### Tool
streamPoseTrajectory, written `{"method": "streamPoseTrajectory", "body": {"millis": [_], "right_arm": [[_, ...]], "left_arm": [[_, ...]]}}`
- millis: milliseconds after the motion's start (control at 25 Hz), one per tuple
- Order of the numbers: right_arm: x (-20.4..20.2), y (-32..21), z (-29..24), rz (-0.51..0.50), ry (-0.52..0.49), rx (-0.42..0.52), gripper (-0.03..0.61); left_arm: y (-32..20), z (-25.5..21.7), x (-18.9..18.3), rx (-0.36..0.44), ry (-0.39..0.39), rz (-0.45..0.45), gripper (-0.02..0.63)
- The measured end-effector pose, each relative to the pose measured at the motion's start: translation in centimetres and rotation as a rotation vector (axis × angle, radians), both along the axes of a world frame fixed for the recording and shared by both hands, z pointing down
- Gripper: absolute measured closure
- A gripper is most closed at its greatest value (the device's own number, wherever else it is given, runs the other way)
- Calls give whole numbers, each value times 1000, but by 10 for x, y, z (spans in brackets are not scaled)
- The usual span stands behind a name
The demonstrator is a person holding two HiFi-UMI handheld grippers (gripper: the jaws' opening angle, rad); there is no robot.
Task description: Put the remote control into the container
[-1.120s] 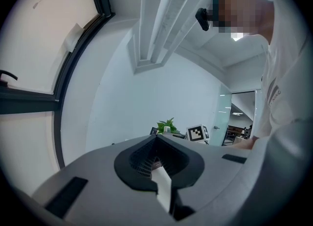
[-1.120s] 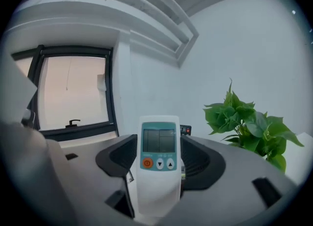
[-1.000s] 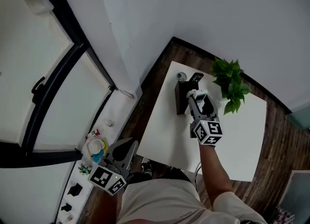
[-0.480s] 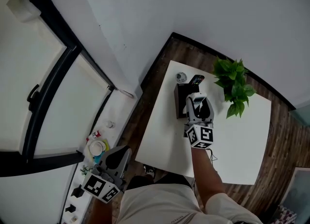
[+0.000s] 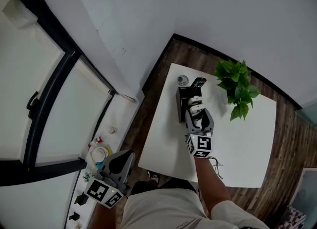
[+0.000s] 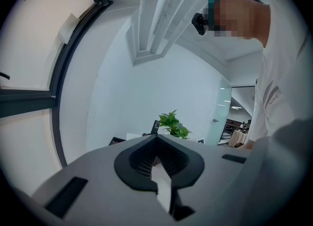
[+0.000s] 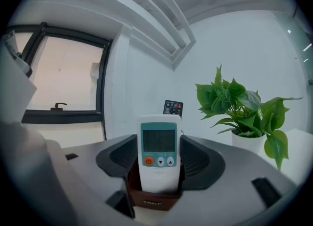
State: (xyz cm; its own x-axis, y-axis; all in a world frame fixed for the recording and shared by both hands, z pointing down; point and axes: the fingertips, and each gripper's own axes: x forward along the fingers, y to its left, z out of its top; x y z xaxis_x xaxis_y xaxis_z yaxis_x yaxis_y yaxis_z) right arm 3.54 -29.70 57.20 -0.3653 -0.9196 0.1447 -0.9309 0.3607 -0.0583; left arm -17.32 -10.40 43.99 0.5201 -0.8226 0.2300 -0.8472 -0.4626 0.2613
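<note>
A white remote control (image 7: 158,142) with a screen and an orange button stands upright in the dark brown container (image 7: 151,201). A black remote (image 7: 172,108) sticks up behind it. In the head view the container (image 5: 184,105) stands on the white table (image 5: 247,139), with the white remote (image 5: 194,101) in it. My right gripper (image 5: 196,113) is just in front of the container, open, its jaws either side of the white remote (image 7: 159,159). My left gripper (image 5: 121,161) hangs low at the left, off the table, shut and holding nothing (image 6: 159,171).
A potted green plant (image 5: 237,86) stands on the table right of the container, close to my right gripper. A small round object (image 5: 183,80) lies at the table's far corner. A windowsill (image 5: 99,148) with small items runs along the left.
My right gripper has drawn back toward me from the container, leaving the white remote standing in it. The left gripper has stayed low at the left.
</note>
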Motion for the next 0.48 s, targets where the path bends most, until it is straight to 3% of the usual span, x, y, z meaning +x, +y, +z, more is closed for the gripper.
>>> {"method": "streamPoseTrajectory", "body": {"millis": [240,480], "right_arm": [[-2,6,7,-19,58,-34,302],[-1,15,-25,-64,13,-35,302]], "left_arm": [[3,-1,7,7,3,10,606],[10,-5,13,18,9,13,606]]}}
